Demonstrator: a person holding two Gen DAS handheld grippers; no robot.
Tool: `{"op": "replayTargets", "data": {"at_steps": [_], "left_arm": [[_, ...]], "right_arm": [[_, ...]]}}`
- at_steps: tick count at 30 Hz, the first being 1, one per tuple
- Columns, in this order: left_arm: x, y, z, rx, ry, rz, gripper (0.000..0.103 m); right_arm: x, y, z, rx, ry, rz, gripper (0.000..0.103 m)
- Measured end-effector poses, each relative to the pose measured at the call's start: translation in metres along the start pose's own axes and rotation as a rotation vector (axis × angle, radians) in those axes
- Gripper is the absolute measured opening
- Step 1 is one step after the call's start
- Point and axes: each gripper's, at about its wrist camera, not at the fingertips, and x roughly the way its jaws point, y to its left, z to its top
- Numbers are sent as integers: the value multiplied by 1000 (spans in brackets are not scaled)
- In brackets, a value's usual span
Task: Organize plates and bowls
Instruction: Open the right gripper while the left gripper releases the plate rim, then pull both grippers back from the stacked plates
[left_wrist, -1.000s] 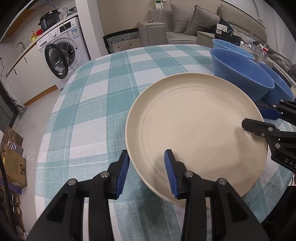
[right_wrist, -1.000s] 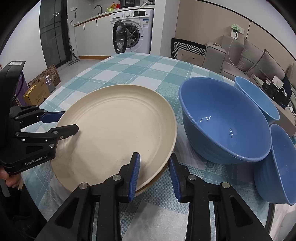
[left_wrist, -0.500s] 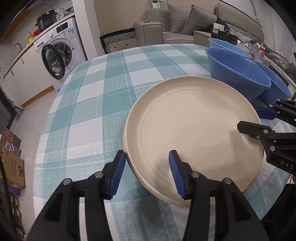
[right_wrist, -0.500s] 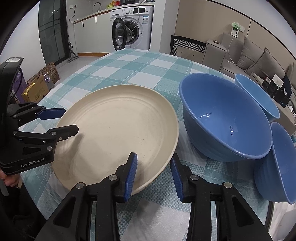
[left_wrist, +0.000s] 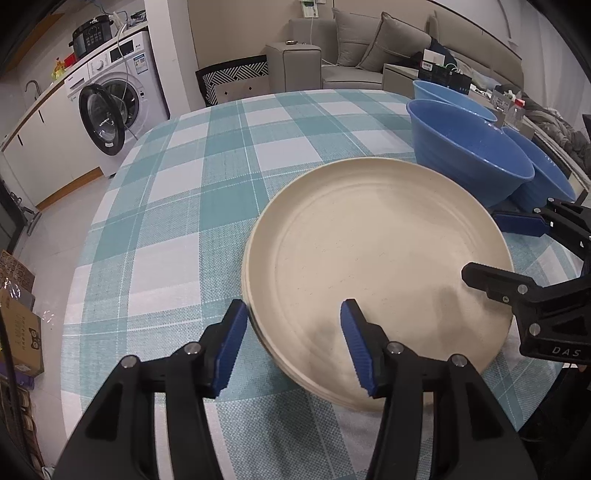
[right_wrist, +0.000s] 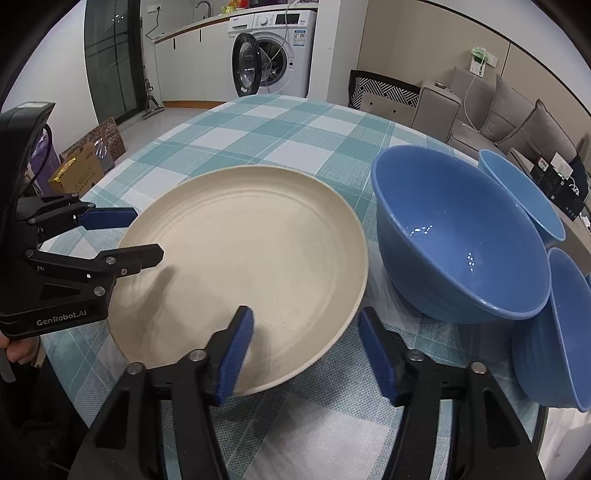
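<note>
The cream plate lies flat and face up on the checked bench, round, so no long axis to speak of. In the left wrist view its near-left edge shows a doubled rim, which looks like a second plate beneath (hard to be sure through the blur).

The left tool straddles that rim, one blue pad outside, one over the plate's floor, jaws opening and neither pad pressing. The right tool does the same at the near-right rim, jaws opening too and wider, clear of the plate on both sides.

Just right of the plate sits the big blue bowl, mouth up, tipped a little toward the plate. A second blue bowl stands behind it, and a third blue bowl leans against it at the near right.

The right wrist view looks down into the big bowl's glossy inside; the left wrist view gives only its outer wall. Only the right wrist view catches the person's fingers beneath the left tool.
</note>
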Motion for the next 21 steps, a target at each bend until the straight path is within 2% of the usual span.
{"op": "replayTargets", "data": {"at_steps": [1,2,4,5,9,13,17,21], "left_arm": [[-1,1,0,-2,-2,-4,57],[-1,1,1,-5,-5,-8,71],[-6,2,1,-14,-29,-6,90],[-8,2,1,-15,-41,-7,93],[-14,1,3,-13,-59,-32,97],[-18,2,5,-23,-72,-41,98],[-24,3,6,-27,-96,-48,103],[-32,2,8,-26,-120,-53,103]], "right_arm": [[-3,-1,1,3,-7,3,74],[-5,-2,2,7,-14,6,75],[-10,-4,3,11,-26,8,79],[-12,-5,4,13,-31,9,80],[-18,-8,6,24,-49,29,85],[-25,-7,7,24,-71,50,99],[-33,-5,8,21,-93,77,102],[-39,-4,9,25,-108,81,102]]}}
